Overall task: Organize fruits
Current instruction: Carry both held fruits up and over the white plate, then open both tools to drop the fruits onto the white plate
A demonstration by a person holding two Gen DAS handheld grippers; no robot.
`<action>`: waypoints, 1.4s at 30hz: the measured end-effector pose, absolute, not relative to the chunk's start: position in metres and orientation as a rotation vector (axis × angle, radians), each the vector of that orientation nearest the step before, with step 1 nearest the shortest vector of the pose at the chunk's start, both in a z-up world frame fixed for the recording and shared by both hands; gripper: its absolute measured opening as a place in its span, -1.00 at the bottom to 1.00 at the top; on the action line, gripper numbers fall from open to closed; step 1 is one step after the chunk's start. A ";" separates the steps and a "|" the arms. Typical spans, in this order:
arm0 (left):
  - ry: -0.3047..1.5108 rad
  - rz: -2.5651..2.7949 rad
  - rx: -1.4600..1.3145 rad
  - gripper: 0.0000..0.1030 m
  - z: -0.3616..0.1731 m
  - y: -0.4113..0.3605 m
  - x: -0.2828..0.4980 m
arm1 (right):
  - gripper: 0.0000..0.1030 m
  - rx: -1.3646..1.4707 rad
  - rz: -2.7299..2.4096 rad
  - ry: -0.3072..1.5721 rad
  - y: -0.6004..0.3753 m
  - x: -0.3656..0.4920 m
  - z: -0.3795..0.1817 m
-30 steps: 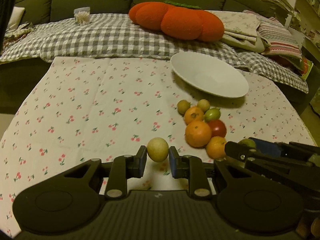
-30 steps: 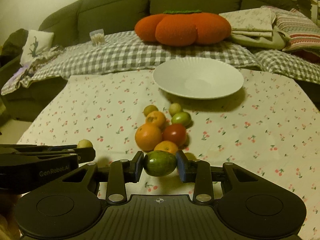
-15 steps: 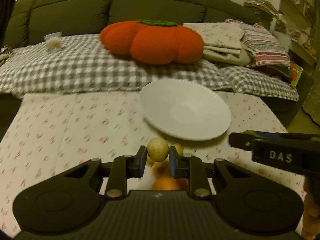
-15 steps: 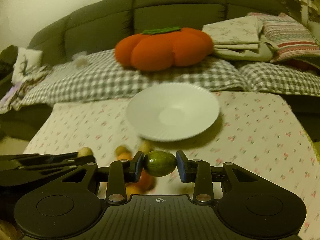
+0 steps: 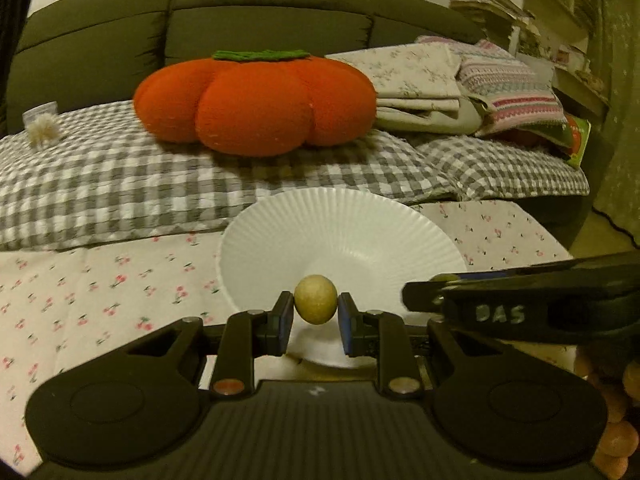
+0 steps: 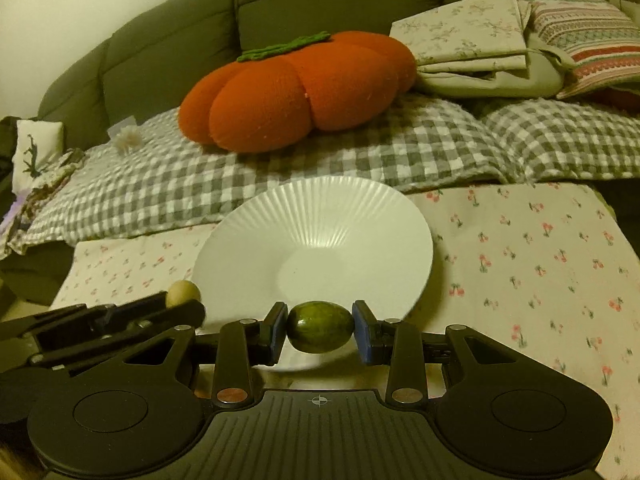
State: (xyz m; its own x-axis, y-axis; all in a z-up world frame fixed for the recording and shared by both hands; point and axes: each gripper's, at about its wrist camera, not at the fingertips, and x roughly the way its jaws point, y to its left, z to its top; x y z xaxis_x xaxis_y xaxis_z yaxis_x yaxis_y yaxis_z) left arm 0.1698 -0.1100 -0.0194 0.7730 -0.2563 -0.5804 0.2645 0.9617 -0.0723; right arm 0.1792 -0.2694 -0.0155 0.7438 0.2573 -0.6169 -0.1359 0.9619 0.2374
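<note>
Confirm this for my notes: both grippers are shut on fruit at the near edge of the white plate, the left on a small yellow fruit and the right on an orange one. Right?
Not quite. The right gripper holds a green fruit, not an orange one, as the right wrist view shows. The rest stands: the left gripper is shut on the small yellow fruit, both at the near edge of the white plate.

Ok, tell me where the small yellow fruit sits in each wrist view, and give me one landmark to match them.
Left wrist view: the yellow fruit is at lower centre, pinched by the left gripper, in front of the white plate.
Right wrist view: it peeks out at lower left, above the left gripper's dark fingers.
Shared landmark: the orange pumpkin cushion.
</note>
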 end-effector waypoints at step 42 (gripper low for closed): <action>0.682 -0.155 -0.206 -0.06 0.007 -0.034 0.148 | 0.13 0.264 0.134 0.642 -0.301 0.160 -0.003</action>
State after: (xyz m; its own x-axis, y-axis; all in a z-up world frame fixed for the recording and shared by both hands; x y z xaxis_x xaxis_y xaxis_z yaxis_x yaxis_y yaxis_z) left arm 0.1482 -0.0336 0.0067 0.7660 -0.2089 -0.6080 0.0743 0.9682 -0.2391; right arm 0.1605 -0.3011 -0.0034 0.7939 0.2046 -0.5726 -0.0419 0.9578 0.2842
